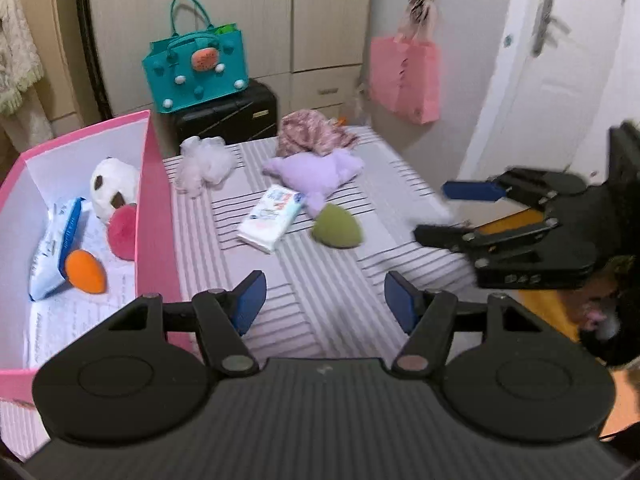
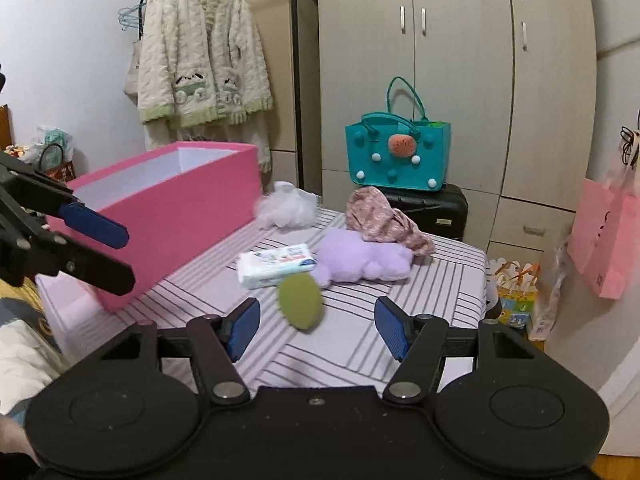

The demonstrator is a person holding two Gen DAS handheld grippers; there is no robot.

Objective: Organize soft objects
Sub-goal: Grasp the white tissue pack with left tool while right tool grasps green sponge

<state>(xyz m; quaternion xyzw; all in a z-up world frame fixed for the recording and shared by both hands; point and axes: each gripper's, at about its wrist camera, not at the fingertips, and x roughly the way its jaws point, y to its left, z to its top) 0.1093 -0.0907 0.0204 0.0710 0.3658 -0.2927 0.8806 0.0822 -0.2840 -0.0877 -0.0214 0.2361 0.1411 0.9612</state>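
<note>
Your left gripper [image 1: 324, 300] hangs over the striped table [image 1: 320, 280] with its fingers spread wide and nothing between them. Your right gripper [image 2: 318, 328] is spread just as wide and also empty; it hovers near the green sponge [image 2: 300, 300], which lies on the table slightly left of the midline between its blue pads [image 2: 390, 330], apart from both.

Beyond the sponge lie the tissue pack [image 2: 276, 266] and, touching it on the right, the purple plush toy [image 2: 364, 258]. A patterned pink cloth [image 2: 384, 220] rests against the far side of the plush, and a white mesh puff [image 2: 286, 206] sits near the far corner of the pink box [image 2: 176, 224].

The box stands on the table's left side. Inside it you have an orange sponge [image 1: 85, 272], a red puff [image 1: 123, 232], a white plush [image 1: 112, 190] and another tissue pack [image 1: 56, 252].
</note>
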